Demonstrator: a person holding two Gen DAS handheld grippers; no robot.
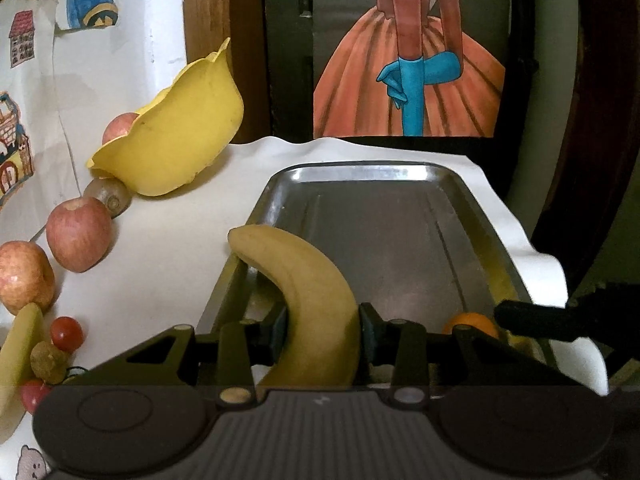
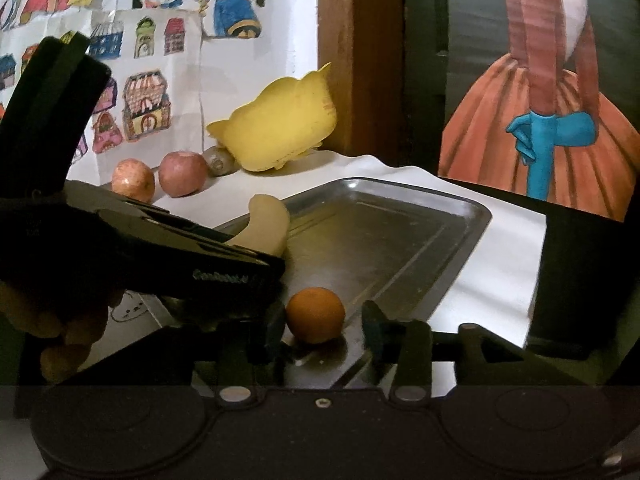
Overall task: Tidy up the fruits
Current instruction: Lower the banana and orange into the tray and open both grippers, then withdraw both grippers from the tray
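Note:
In the left wrist view my left gripper point(image 1: 323, 328) is shut on a yellow banana point(image 1: 304, 280), held over the near left edge of a metal tray point(image 1: 384, 236). The right wrist view shows that banana point(image 2: 269, 219) sticking out past the left gripper point(image 2: 224, 264), which a hand point(image 2: 60, 332) holds. A small orange point(image 2: 315, 314) rests on the tray point(image 2: 400, 240) at its near end. My right gripper point(image 2: 324, 328) is open around the orange, with a gap on the right side. The orange point(image 1: 472, 324) also peeks out behind the left gripper's linkage.
A tipped yellow bowl point(image 1: 180, 136) lies at the back left with an apple point(image 1: 120, 126) behind it. Two apples point(image 1: 78, 232) point(image 1: 24, 276), a kiwi point(image 1: 108, 198) and small red fruits point(image 1: 66, 334) lie along the left wall on a white sheet point(image 1: 168, 240). Drawings cover the wall.

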